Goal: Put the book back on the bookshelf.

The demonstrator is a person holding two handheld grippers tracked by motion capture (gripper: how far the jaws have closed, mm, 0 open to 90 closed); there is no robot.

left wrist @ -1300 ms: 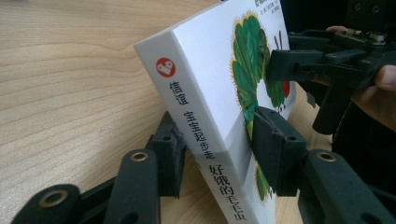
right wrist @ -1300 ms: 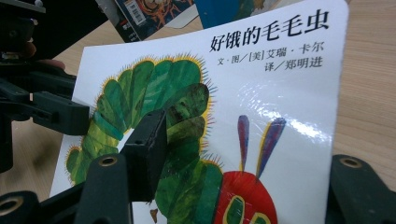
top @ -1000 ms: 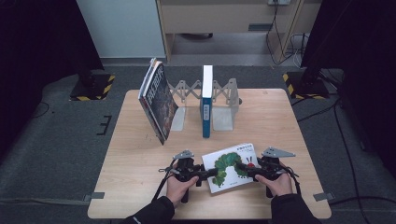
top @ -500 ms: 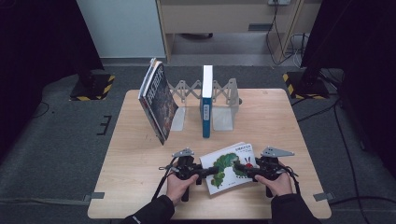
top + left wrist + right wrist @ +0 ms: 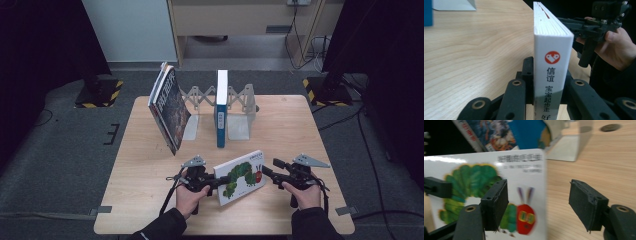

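Your left tongs point(image 5: 544, 82) have just been closing and now clamp the caterpillar book point(image 5: 241, 176) by its spine, tilted above the bench point(image 5: 310, 125) near its front edge. Your right tongs point(image 5: 539, 205) have been opening, jaws apart at the book's far edge.

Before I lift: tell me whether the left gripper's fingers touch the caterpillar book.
Touching: in the left gripper view, the left gripper fingers press both sides of the caterpillar book spine.

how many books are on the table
3: a dark-covered book leaning at the left of the folding rack, a blue book upright in the rack's middle, and a caterpillar book at the front, gripped in the left gripper.
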